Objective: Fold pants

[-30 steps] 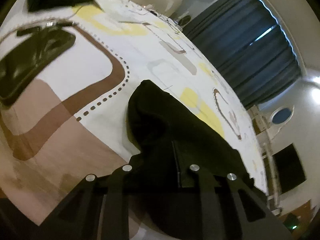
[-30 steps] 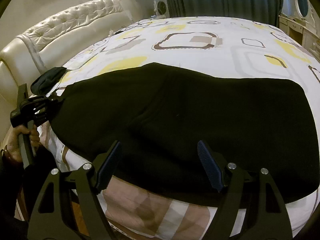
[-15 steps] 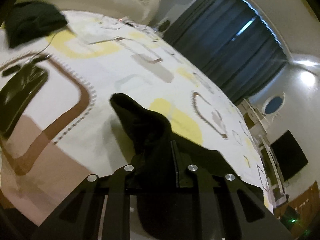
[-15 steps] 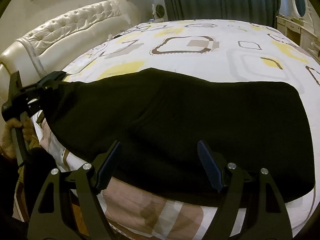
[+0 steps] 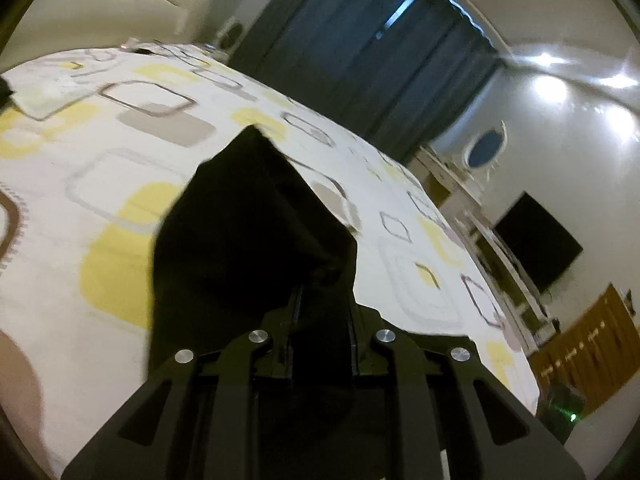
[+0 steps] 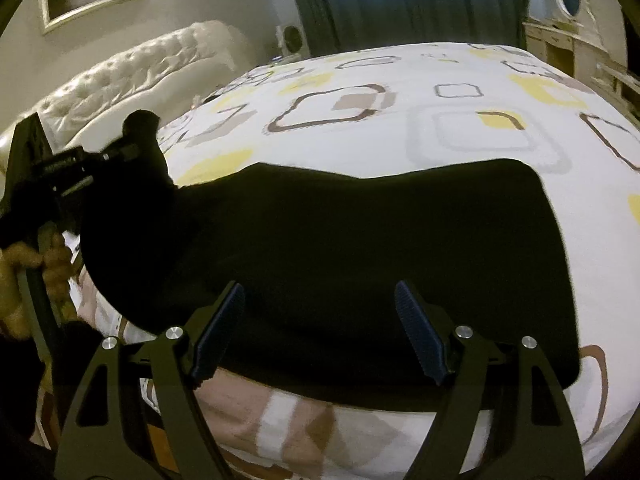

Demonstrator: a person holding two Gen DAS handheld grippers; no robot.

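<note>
Black pants (image 6: 360, 248) lie spread across the near part of the patterned bed. My left gripper (image 5: 322, 280) is shut on the pants' left end (image 5: 248, 232) and holds it raised above the bedspread; the cloth hides its fingertips. In the right wrist view the left gripper (image 6: 92, 168) shows at the far left with the lifted black cloth bunched in it. My right gripper (image 6: 320, 328) is open and empty, its blue-padded fingers (image 6: 420, 336) hovering over the pants' near edge.
The bedspread (image 6: 360, 92) is white with yellow, grey and brown squares. A cream tufted headboard (image 6: 140, 64) stands at the back left. Dark blue curtains (image 5: 360, 52) hang behind the bed. A dresser (image 6: 576, 48) and a wall television (image 5: 536, 240) stand to the right.
My left gripper has lifted the pants' left end higher and carried it toward the right over the bed. The right gripper has stayed open in place.
</note>
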